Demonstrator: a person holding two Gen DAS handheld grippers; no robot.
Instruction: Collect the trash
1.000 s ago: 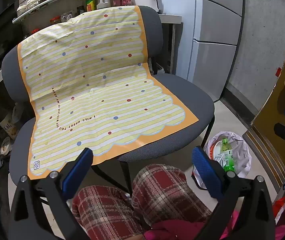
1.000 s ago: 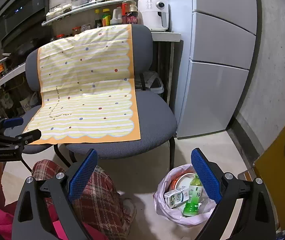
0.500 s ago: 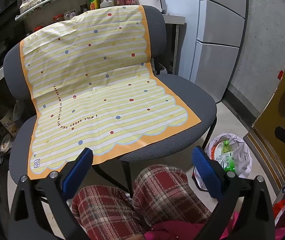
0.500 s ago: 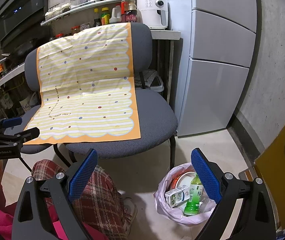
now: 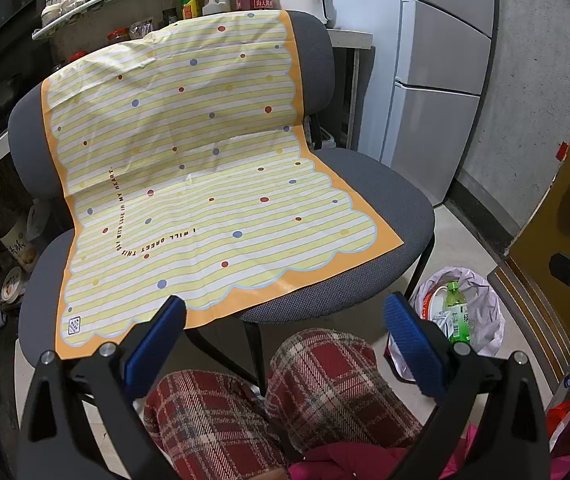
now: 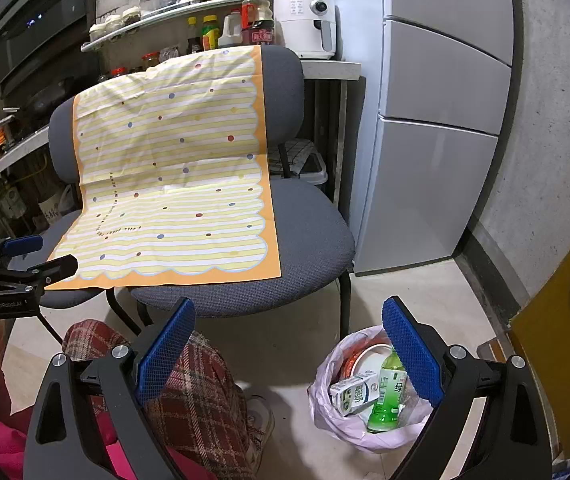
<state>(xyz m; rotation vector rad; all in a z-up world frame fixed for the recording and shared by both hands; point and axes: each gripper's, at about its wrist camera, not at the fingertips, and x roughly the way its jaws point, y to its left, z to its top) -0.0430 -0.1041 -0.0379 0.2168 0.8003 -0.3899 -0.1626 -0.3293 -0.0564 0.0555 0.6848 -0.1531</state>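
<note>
Both tools, left (image 5: pixel 285 336) and right (image 6: pixel 287 338), hang agape and empty over the person's lap. The trash bag (image 6: pixel 369 432) sits on the floor beside the chair (image 6: pixel 309 236), mouth open for easy dropping, already holding a bottle (image 6: pixel 385 396) and carton (image 6: pixel 353 394).

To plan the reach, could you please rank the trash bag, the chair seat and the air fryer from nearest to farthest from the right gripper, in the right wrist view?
1. Trash bag: on the floor, just beneath the right gripper, lower right.
2. Chair seat: ahead, centre.
3. Air fryer: on the counter behind the chair, top.
</note>
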